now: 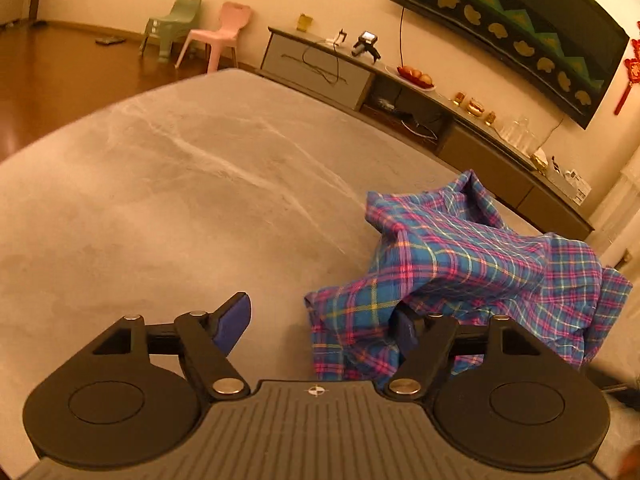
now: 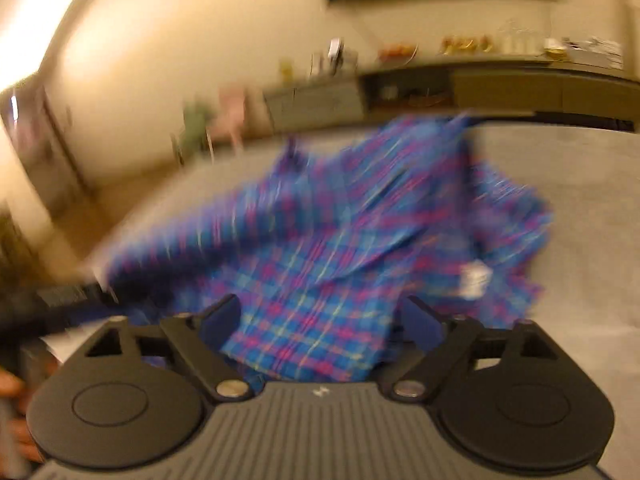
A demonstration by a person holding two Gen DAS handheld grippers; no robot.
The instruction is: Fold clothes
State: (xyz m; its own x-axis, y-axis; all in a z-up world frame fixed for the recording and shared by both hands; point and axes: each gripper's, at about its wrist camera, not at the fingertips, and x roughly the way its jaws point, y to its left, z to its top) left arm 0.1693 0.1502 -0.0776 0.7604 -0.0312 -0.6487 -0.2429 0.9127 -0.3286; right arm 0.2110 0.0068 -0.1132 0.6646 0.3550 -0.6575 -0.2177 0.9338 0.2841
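A blue, pink and yellow plaid shirt (image 1: 492, 264) lies crumpled on the grey table (image 1: 160, 200), at the right of the left wrist view. My left gripper (image 1: 320, 320) is open; its right finger is partly hidden under the shirt's near edge and its left finger (image 1: 234, 320) is over bare table. In the blurred right wrist view the shirt (image 2: 340, 240) fills the middle. My right gripper (image 2: 320, 320) is open, with shirt cloth lying between its blue-padded fingers (image 2: 424, 320). A white label (image 2: 474, 278) shows on the shirt.
A long TV cabinet (image 1: 400, 92) with fruit, glasses and small items runs behind the table, under a wall TV (image 1: 520, 28). A green chair (image 1: 172, 24) and a pink chair (image 1: 220, 34) stand on the wooden floor at the back left.
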